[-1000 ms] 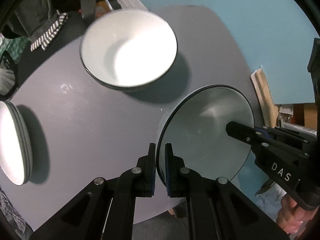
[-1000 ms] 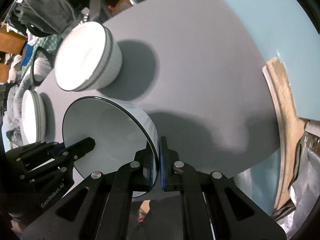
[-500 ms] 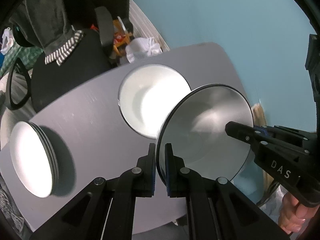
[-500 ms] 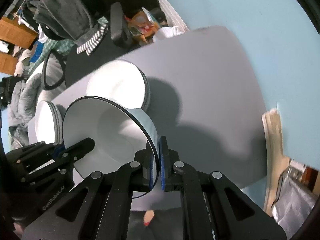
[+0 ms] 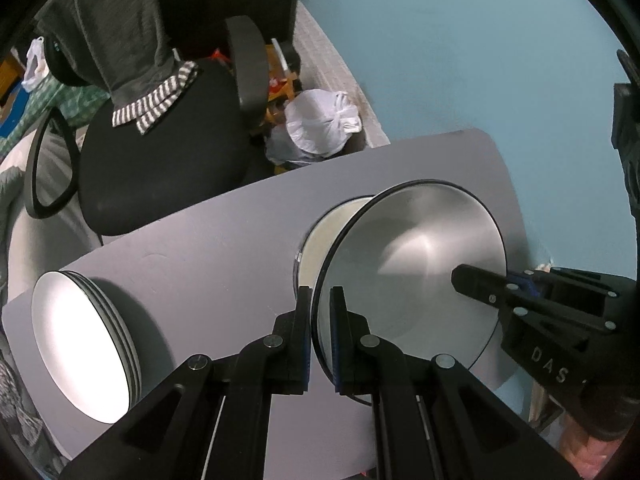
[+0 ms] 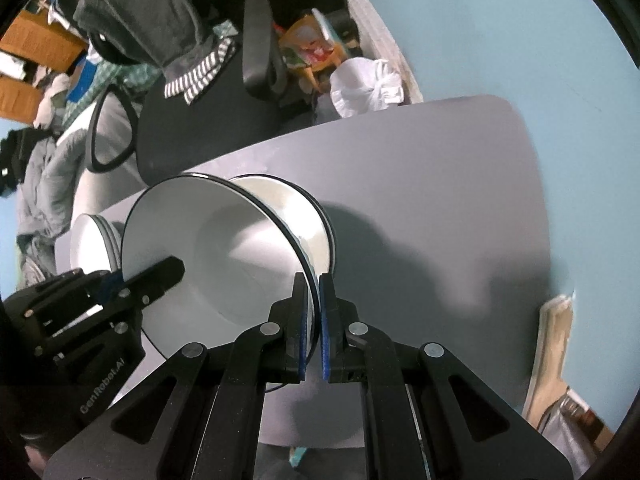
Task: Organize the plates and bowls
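Note:
Both grippers hold one white bowl with a dark rim (image 5: pixel 416 264) by opposite edges, lifted above the grey table (image 5: pixel 224 240). My left gripper (image 5: pixel 320 300) is shut on its left rim; my right gripper (image 6: pixel 316 288) is shut on its right rim, and the bowl shows in that view too (image 6: pixel 224 252). A second white bowl (image 5: pixel 316 236) stands on the table just behind the held one, partly hidden; it shows in the right wrist view (image 6: pixel 296 216). A stack of white plates (image 5: pixel 84 348) sits at the table's left end.
A black office chair (image 5: pixel 160 160) with a grey striped garment stands beyond the table's far edge. A white plastic bag (image 5: pixel 320 124) lies on the floor by the blue wall (image 5: pixel 460 48). Cardboard (image 6: pixel 556 340) leans at the table's right.
The held bowl has risen and moved towards the standing bowl, which now sits right behind it. The view has tilted up, so chair and floor show more.

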`<state>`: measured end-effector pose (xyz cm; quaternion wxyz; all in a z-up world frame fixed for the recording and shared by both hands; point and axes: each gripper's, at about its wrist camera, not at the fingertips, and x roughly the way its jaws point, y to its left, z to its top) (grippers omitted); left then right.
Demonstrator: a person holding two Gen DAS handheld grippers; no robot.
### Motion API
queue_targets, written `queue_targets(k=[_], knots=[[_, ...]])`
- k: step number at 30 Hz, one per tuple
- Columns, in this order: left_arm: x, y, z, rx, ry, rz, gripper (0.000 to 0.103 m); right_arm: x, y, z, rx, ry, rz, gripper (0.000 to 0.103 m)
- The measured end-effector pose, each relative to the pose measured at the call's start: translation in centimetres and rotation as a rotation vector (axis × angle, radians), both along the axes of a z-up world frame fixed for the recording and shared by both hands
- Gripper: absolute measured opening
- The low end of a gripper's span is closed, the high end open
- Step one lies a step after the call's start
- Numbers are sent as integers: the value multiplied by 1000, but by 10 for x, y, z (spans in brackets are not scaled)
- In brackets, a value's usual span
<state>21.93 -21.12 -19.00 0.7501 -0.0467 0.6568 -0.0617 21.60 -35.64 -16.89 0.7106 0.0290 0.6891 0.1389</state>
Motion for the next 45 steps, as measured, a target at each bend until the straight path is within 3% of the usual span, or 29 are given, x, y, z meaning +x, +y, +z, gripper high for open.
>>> queue_targets(k=[14,25,30,35,40,45], knots=[[11,-1,-17,16,39,41,7,20,10,-19,-51,56,103,6],[13,-8,-14,86,36,-6,8,23,15,-19,-69,68,156,10],[12,-6,-9,96,28,1,18,26,15,-16,-69,58,165,10],[6,1,4,97,-12,18,33,25,13,-7,-85,17,149,36],[-1,7,22,82,-46,31,34,23,8,3,-106,-23,138,47],[-10,13,44,79,-102,31,48,21,4,19,-111,-68,134,54]])
